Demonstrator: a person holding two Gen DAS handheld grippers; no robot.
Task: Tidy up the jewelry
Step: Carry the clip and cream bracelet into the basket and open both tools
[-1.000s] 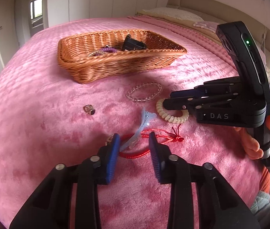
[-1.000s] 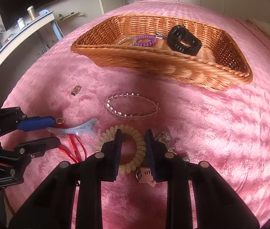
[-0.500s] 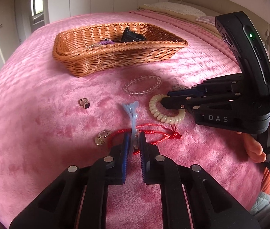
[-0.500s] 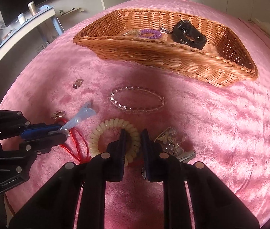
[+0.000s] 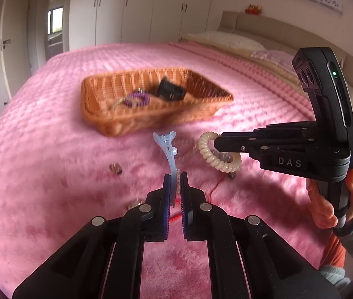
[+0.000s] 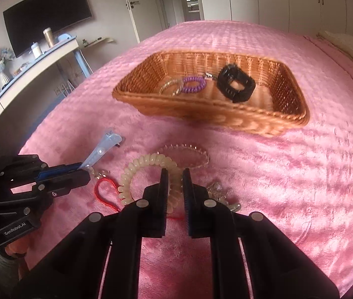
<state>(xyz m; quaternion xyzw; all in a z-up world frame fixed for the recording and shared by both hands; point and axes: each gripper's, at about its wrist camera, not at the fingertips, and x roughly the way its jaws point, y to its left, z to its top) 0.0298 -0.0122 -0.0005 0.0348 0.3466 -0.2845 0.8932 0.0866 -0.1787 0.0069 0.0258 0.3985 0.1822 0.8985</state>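
Note:
My left gripper [image 5: 175,177] is shut on a pale blue hair clip [image 5: 167,149] and holds it raised above the pink bed; it also shows in the right wrist view [image 6: 103,147]. My right gripper [image 6: 175,174] is shut on a cream spiral hair tie [image 6: 146,168], lifted off the blanket, also seen in the left wrist view [image 5: 213,158]. A wicker basket [image 6: 238,122] ahead holds a purple spiral tie [image 6: 193,84], a black watch [image 6: 236,86] and a clear bracelet [image 6: 170,87].
On the blanket lie a clear bead bracelet [image 6: 183,155], a red cord [image 6: 104,191], a crystal ornament [image 6: 220,191], a small ring [image 5: 115,168] and a metal clasp [image 5: 134,204]. A desk [image 6: 34,62] stands at the left of the bed.
Both grippers have closed and risen: the left lifted the blue clip, the right lifted the cream hair tie. The basket looks farther and lower.

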